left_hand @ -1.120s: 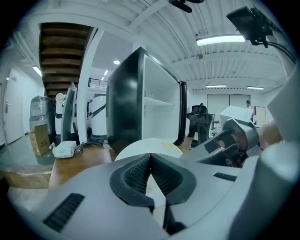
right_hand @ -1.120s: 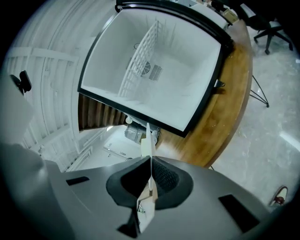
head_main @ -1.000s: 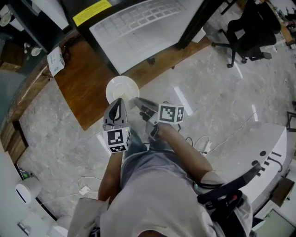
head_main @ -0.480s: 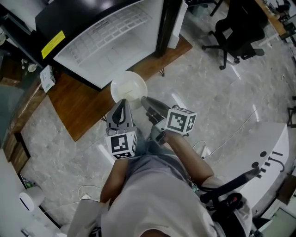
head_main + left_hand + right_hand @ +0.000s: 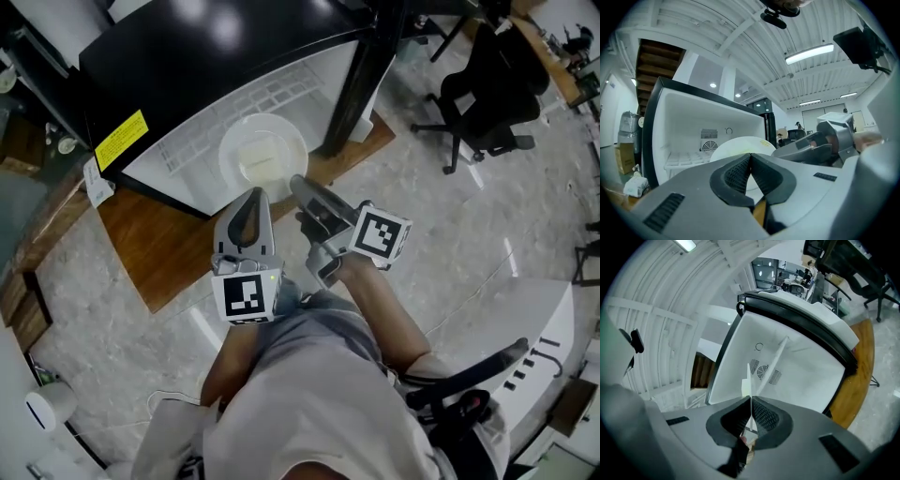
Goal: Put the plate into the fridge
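The plate [image 5: 263, 157] is plain white. The fridge [image 5: 216, 56] is black outside and white inside, with a yellow label [image 5: 121, 140] at upper left. The left gripper [image 5: 253, 193] and right gripper [image 5: 298, 183] are grey, with black-and-white square markers. The floor [image 5: 469, 234] is mottled grey and the board [image 5: 178, 248] is brown wood.

**Clothing.** The person wears a light grey short-sleeved T-shirt [image 5: 309, 394]. Blue-grey fabric [image 5: 283, 292] covers the legs.

**Left gripper** [image 5: 253, 194]. It has a light grey moulded shell that tapers toward the tip, with a dark teardrop-shaped opening [image 5: 242, 225] on its upper face. The rear marker cube [image 5: 246, 295] is white and carries black square markers. The pads [image 5: 736, 174] are black with a fine ribbed texture. A black slotted inset [image 5: 665, 211] is set into the shell, and a yellow-orange part [image 5: 759, 213] shows below the pads.

**Right gripper** [image 5: 300, 183]. It has the same grey shell and black ribbed pads, plus black rectangular insets [image 5: 838, 446]. Its cube [image 5: 380, 234] matches the left one.
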Demonstrator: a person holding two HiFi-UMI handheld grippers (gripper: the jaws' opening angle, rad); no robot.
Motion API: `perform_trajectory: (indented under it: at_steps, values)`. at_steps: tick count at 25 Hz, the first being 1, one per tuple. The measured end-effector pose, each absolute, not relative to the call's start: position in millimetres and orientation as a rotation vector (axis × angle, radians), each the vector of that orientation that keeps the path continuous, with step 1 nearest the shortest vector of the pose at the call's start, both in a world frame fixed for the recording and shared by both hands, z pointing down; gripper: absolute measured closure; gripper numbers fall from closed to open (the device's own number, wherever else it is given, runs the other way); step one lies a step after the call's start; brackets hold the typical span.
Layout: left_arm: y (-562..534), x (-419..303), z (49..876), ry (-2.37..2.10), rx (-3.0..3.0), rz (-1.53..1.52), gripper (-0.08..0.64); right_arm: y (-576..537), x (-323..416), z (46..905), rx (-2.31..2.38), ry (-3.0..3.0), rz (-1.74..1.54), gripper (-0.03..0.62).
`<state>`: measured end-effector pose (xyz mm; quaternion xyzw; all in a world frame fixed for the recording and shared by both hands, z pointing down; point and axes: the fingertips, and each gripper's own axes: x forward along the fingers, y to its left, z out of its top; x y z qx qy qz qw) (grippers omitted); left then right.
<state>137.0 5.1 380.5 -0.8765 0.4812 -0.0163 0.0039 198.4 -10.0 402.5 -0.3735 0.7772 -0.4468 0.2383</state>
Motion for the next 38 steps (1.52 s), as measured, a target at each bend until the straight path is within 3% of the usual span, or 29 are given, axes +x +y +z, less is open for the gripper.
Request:
perform_trajectory:
  at_steps: [12,18,38]
  values:
    - [-57,136,402,1.671,-2.592,-0.076,0.541,-111,182,419,-0.806,1.99,-1.494,0.569]
    - [-155,163,372,1.688,-2.691,-0.057,0.54,-212,183,387,-0.79,1.964,-1.678,0.569]
    - [-188,159,376,1.756,-2.622,-0.094,0.541,-226,168,383,-0.721,2.1,-1.755,0.568]
